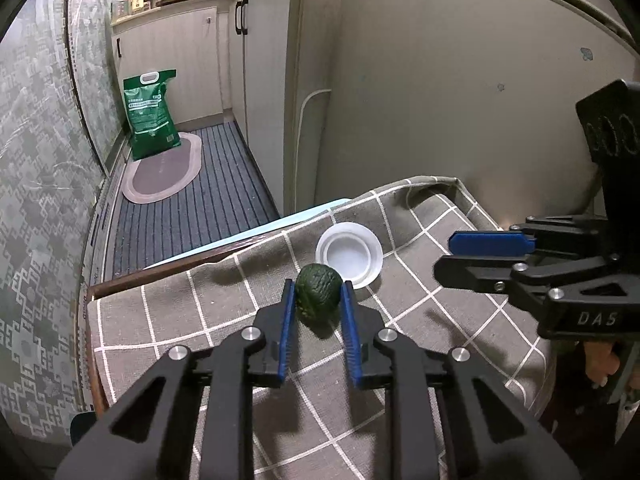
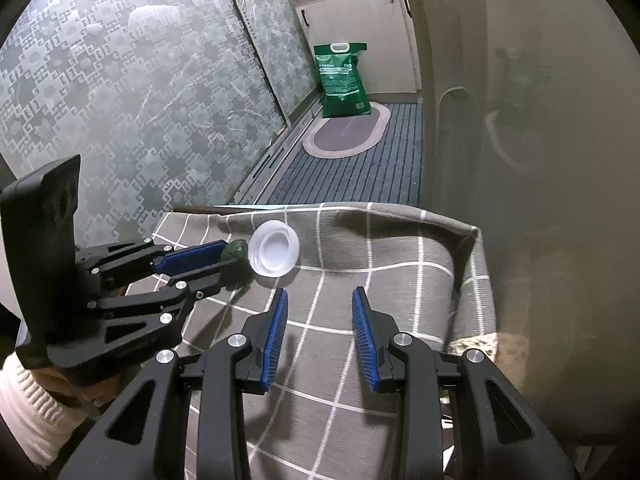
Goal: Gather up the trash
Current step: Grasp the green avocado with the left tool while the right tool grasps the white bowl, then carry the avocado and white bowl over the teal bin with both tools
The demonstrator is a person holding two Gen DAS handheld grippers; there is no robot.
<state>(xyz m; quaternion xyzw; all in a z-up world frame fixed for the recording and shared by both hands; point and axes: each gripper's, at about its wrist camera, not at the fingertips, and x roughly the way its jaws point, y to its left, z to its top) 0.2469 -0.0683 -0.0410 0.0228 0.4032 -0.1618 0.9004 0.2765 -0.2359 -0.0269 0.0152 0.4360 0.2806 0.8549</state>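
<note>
A dark green wrinkled avocado-like lump [image 1: 319,293] lies on the grey checked tablecloth [image 1: 208,312]. My left gripper [image 1: 318,288] has its blue pads on both sides of the lump, touching it. A white plastic lid [image 1: 349,255] lies just beyond it. In the right wrist view the lump [image 2: 235,253] sits at the left gripper's tip [image 2: 224,256], beside the lid [image 2: 274,253]. My right gripper [image 2: 320,294] is open and empty above the cloth, to the right of the lid; it shows in the left wrist view [image 1: 452,256].
The table's wooden edge [image 1: 120,282] is at the left. Beyond it lie a striped floor mat [image 1: 188,216], an oval rug [image 1: 162,170] and a green sack [image 1: 150,114]. A beige appliance wall [image 1: 460,100] stands behind the table. Patterned glass doors [image 2: 120,92] are at left.
</note>
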